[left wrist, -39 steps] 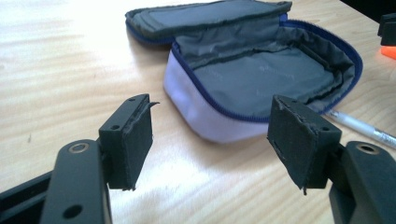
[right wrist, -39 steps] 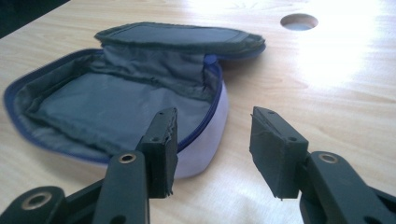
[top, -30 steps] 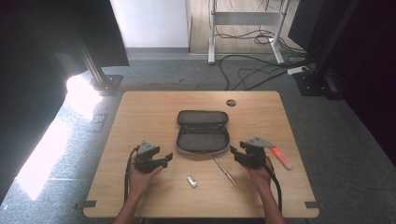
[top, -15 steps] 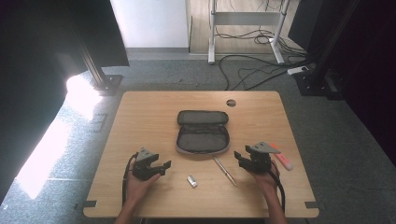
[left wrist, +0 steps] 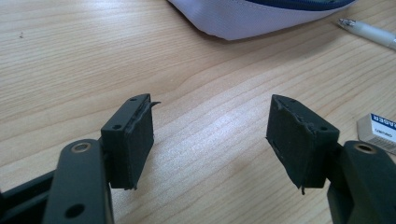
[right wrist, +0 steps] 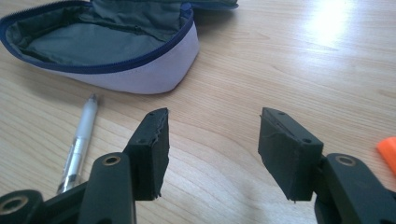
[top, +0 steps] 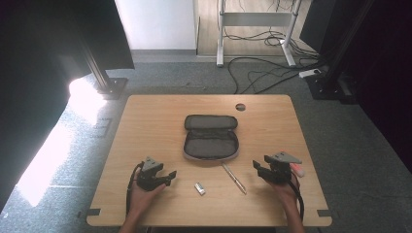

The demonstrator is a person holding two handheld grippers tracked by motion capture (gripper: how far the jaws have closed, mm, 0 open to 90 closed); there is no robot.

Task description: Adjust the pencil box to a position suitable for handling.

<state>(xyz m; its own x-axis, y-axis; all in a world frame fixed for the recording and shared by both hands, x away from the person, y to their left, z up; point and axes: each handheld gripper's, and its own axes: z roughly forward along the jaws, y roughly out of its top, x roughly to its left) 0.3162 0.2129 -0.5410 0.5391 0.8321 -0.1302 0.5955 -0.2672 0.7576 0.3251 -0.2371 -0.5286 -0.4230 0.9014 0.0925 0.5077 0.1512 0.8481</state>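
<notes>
Pale wood grain runs across the rectangular wooden table [top: 145, 121], and near its middle lies an open soft pencil case with a dark grey lining, a blue zip and a pale outer wall [top: 211, 138], its lid folded back toward the far edge. Nearer the person, a slim silver-and-clear pen [top: 234, 178] lies slantwise just in front of the case, and a small white eraser with dark lettering [top: 199, 189] sits to the left of the pen, apart from it. At the right, an orange-and-pink marker [top: 297, 169] lies just beside the right gripper [top: 257, 167], partly hidden by it. That black two-jaw tool is low over the table with its jaws spread and bare wood between them; its jaws have just been opening, and they grasp nothing. In the right gripper view the pen [right wrist: 80, 142] lies to the left of the jaws, the case [right wrist: 107, 42] farther off, and an orange tip shows at the right edge. The left gripper [top: 169, 175], also black, hovers low at the left with its jaws released and wide, nothing between them; in the left gripper view the eraser [left wrist: 380, 132] sits just outside the right-hand jaw, with the case's pale wall [left wrist: 252, 18] and the pen's tip [left wrist: 369, 31] beyond
</notes>
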